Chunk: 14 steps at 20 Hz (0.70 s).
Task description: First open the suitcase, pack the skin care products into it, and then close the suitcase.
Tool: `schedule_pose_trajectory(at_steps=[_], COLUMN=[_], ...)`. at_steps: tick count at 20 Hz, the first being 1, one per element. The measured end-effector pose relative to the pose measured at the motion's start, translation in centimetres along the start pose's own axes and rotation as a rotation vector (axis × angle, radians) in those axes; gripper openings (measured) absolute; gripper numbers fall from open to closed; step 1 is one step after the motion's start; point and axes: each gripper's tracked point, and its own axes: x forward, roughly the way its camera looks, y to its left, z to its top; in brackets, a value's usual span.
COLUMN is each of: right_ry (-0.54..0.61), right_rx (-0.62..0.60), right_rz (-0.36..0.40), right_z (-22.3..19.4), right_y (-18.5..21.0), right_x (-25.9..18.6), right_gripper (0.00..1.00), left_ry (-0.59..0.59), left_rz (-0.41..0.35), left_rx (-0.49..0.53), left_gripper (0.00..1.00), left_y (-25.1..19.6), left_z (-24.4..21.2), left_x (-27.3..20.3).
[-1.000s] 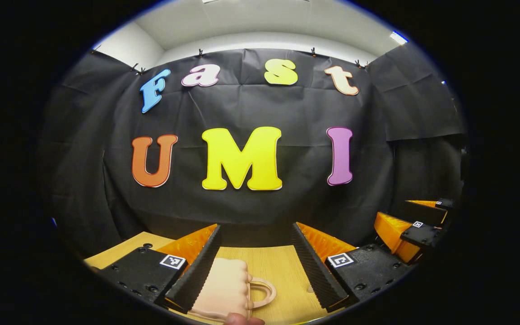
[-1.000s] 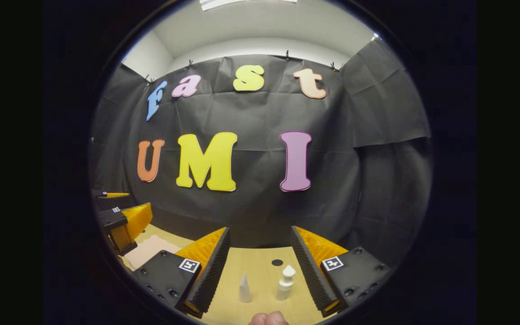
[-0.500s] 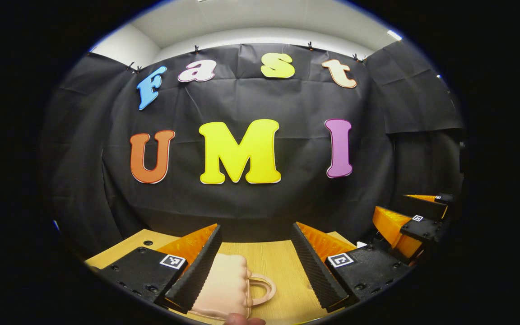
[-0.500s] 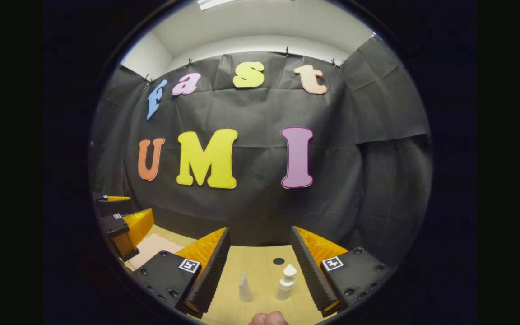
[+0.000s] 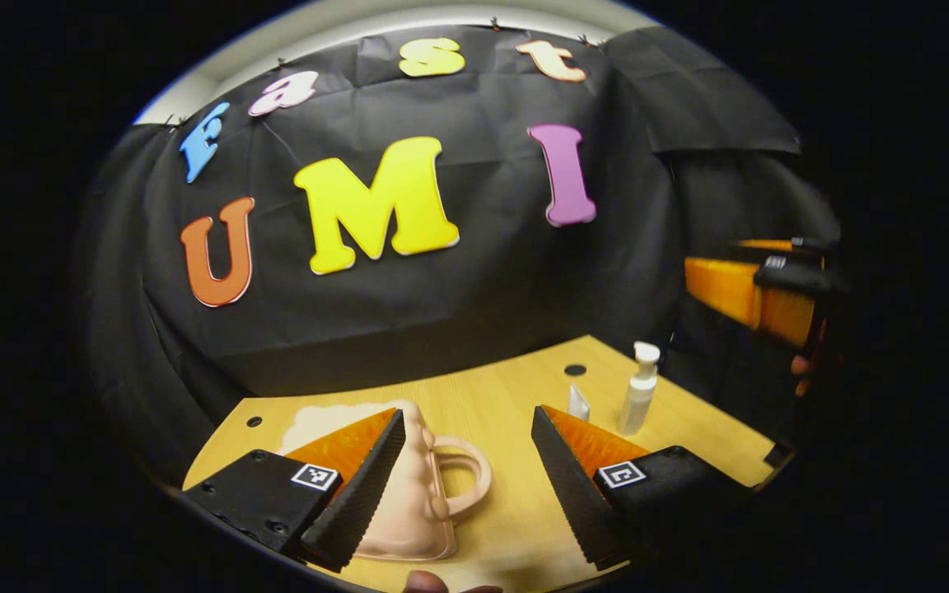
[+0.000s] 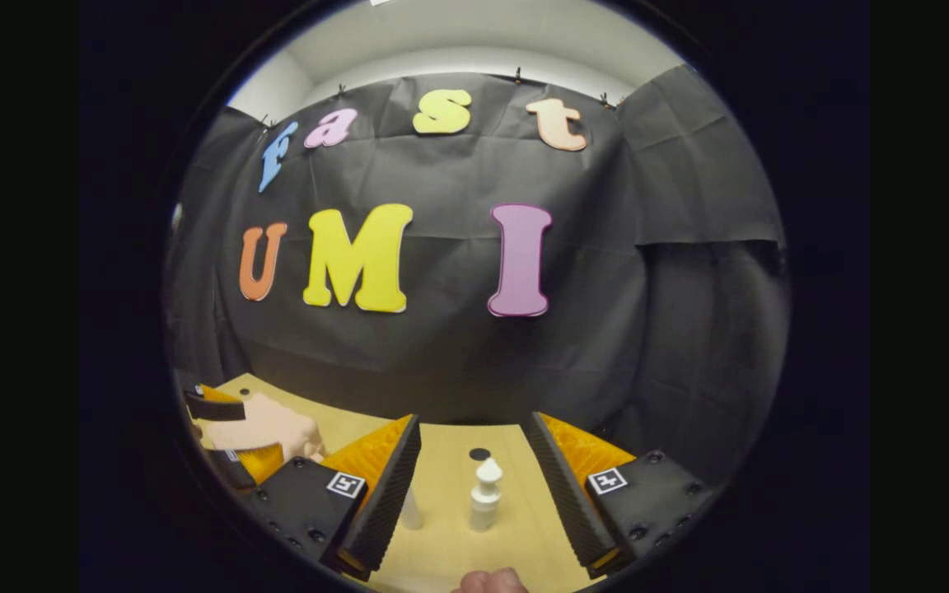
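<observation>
- Suitcase [image 5: 413, 494]: small, pale pink, puffy ribbed shell, looped handle [image 5: 466, 478] toward the table centre; lies flat and closed on the wooden table [image 5: 507, 403], partly between the fingers of the left gripper [image 5: 466, 486].
- Left gripper jaws wide apart; left finger [image 5: 359, 486] overlaps the case, contact unclear.
- Right gripper [image 6: 474, 494] also spread wide, nothing held; white pump bottle [image 6: 485, 494] stands between its fingers.
- Small white tube [image 6: 411, 509] half hidden behind right gripper's left finger.
- Suitcase's near edge cut off.

The left gripper's fingers [image 5: 359, 486] hide part of the suitcase [image 5: 417, 502].
</observation>
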Motion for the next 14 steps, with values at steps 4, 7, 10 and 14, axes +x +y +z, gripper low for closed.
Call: schedule_pose_trajectory(at_steps=[4, 7, 10, 14], right_ry=[0.027, 0.052, 0.065, 0.077], right_rx=[-0.046, -0.040, -0.029, -0.022], right_rz=[-0.041, -0.053, -0.063, -0.079], right_z=[-0.4, -0.9, -1.1, -1.6], right_y=[-2.0, -2.7, -3.1, -3.7], right_x=[-0.3, -0.4, -0.4, -0.9], right_gripper=[0.79, 0.80, 0.80, 0.80], left_ry=[0.135, 0.202, 0.265, 0.327], left_rz=[0.023, 0.020, 0.038, 0.019], left_rx=[0.191, 0.381, 0.567, 0.619], left_gripper=[0.97, 0.97, 0.92, 0.81], left_y=[0.0, -1.1, -1.8, -1.9], left_z=[-5.1, -8.0, -11.0, -13.1], left_x=[3.1, 4.3, 4.6, 6.9])
